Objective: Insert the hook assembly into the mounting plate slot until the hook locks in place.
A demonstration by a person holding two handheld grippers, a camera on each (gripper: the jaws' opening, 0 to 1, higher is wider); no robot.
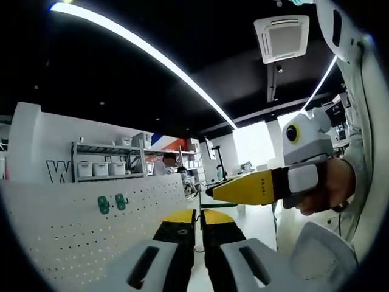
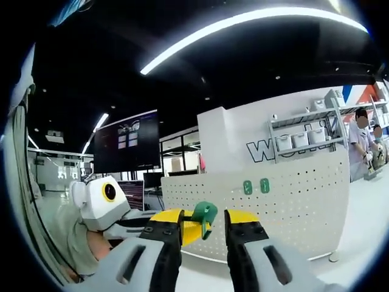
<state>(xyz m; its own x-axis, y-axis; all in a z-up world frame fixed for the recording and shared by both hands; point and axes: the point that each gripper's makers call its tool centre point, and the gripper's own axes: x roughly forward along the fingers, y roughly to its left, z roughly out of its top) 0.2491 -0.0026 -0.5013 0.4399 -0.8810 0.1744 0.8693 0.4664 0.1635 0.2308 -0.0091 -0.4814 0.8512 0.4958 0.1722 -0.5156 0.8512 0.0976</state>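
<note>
In the left gripper view the left gripper (image 1: pixel 197 234) rises from the bottom centre with its yellow-tipped jaws drawn close, only a thin gap between them and nothing in it. The white pegboard panel (image 1: pixel 79 225) fills the lower left of that frame, its top edge slanting up toward the right and its right end stopping just left of the jaw tips; two green hooks (image 1: pixel 112 203) sit on it near the top edge, side by side. To the right of the jaws there is open floor, and the right gripper (image 1: pixel 243 190) reaches in from the right at mid-height, held by a person's hand (image 1: pixel 328 185), its yellow jaws pointing left, well apart from the panel.

In the right gripper view the right gripper (image 2: pixel 203 226) stands at bottom centre, jaws parted a moderate way. A green hook assembly (image 2: pixel 204 214) shows between them by the left jaw, with the yellow tip of the left gripper (image 2: pixel 193 232) just under it; which one holds the hook I cannot tell. The pegboard panel (image 2: pixel 273 207) spans the middle and right behind them, carrying the two green hooks (image 2: pixel 256 186), with clear floor along its lower edge.

Wire shelving (image 2: pixel 307 137) in the upper right holds white storage bins (image 2: pixel 301 140) in a row; their contents cannot be made out
</note>
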